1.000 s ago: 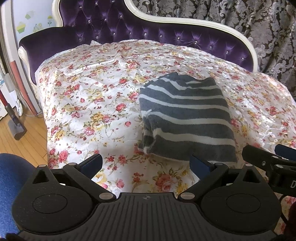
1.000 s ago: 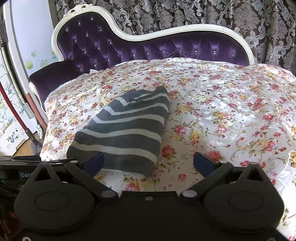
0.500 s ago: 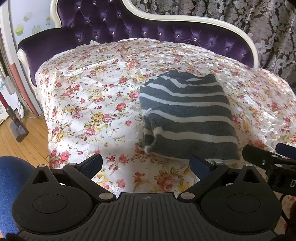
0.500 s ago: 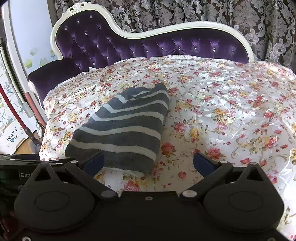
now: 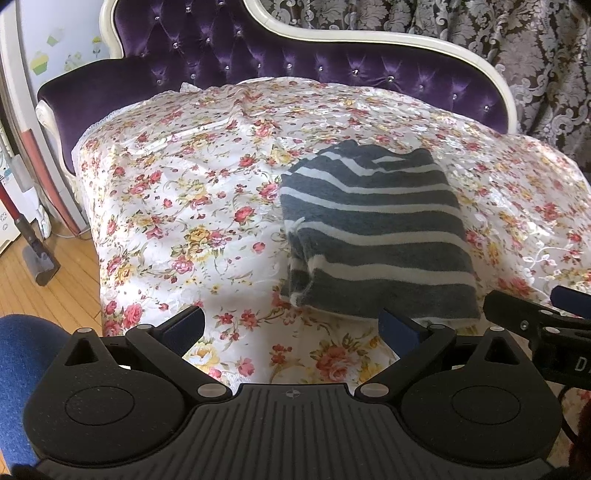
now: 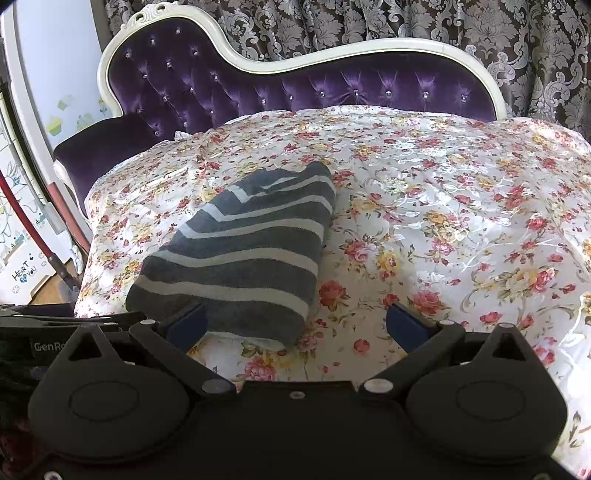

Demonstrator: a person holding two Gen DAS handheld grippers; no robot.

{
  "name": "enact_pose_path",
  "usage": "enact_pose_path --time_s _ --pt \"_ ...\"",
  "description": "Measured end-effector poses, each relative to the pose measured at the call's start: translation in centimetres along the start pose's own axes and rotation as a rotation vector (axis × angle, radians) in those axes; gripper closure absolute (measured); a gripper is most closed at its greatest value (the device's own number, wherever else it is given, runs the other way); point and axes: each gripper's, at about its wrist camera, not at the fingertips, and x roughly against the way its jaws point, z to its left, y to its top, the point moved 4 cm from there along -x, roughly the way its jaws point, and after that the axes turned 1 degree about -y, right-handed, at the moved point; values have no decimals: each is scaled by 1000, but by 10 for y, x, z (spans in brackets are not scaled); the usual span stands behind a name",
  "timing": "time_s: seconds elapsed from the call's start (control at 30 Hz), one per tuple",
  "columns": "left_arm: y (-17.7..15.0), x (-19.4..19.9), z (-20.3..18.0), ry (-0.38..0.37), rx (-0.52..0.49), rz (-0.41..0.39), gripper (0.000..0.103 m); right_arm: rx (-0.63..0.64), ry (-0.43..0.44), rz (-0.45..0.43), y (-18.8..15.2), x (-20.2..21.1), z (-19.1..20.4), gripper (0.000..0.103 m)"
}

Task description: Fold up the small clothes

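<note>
A grey garment with white stripes [image 5: 373, 229] lies folded into a compact rectangle on the floral cover [image 5: 192, 206]. In the right wrist view the same folded garment [image 6: 243, 251] lies left of centre. My left gripper [image 5: 291, 326] hangs open just short of the garment's near edge, nothing between its blue pads. My right gripper [image 6: 295, 325] is open too, its left pad close to the near end of the garment, holding nothing. The right gripper's fingers [image 5: 532, 314] show at the right edge of the left wrist view.
The floral cover [image 6: 461, 229] drapes a purple tufted chaise with a cream frame [image 6: 369, 48]. Patterned curtains [image 6: 406, 22] hang behind. Wooden floor [image 5: 48, 295] and a vacuum head [image 5: 38, 258] are at the left. A blue seat [image 5: 18, 354] is at the lower left.
Both grippers have drawn back slightly from the garment and stayed open. The folded garment has not moved.
</note>
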Motion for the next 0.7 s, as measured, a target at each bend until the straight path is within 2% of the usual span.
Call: enact_pose_path --time_s 0.7 --pt "-2 -1 -1 -2 -10 8 1 -8 -1 6 -4 -2 1 1"
